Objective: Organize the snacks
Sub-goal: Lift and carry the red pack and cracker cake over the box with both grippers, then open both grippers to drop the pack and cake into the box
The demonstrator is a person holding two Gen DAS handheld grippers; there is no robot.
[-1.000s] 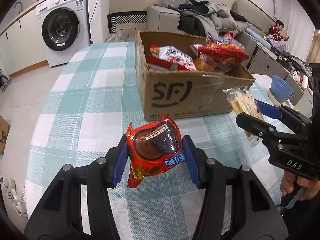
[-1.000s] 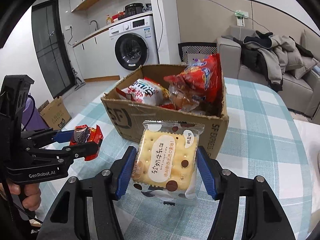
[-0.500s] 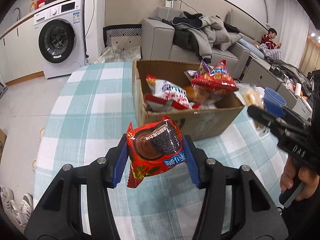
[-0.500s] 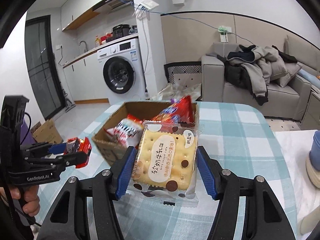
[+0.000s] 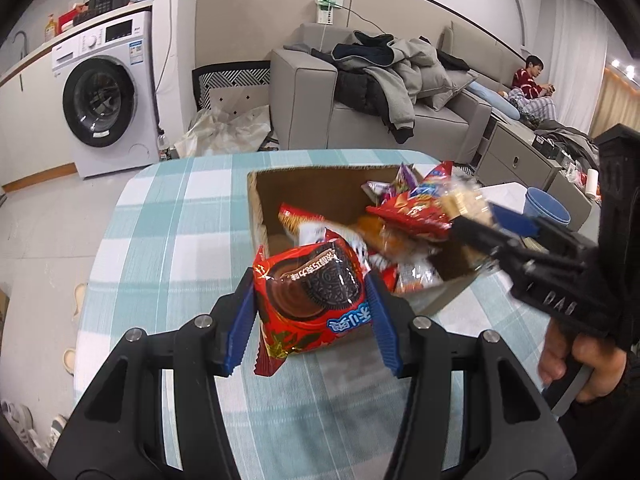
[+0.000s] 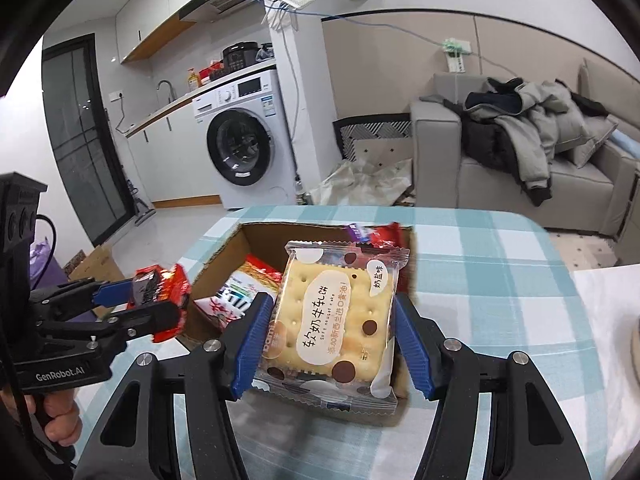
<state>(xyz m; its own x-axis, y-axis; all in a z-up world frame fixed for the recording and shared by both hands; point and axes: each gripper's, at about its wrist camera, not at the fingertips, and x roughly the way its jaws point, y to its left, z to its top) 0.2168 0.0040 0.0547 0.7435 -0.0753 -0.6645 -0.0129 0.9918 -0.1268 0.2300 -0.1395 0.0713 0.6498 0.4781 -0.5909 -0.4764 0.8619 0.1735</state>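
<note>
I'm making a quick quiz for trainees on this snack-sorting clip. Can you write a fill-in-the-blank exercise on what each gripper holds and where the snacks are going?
1. The left gripper is shut on a ____ cookie packet that pictures a chocolate sandwich cookie.
2. The right gripper holds a clear packet of nougat ____.
3. Other snacks already lie in an open ____ box.
4. That box stands on a checked ____.

Missing words: red; crackers; cardboard; tablecloth
</note>
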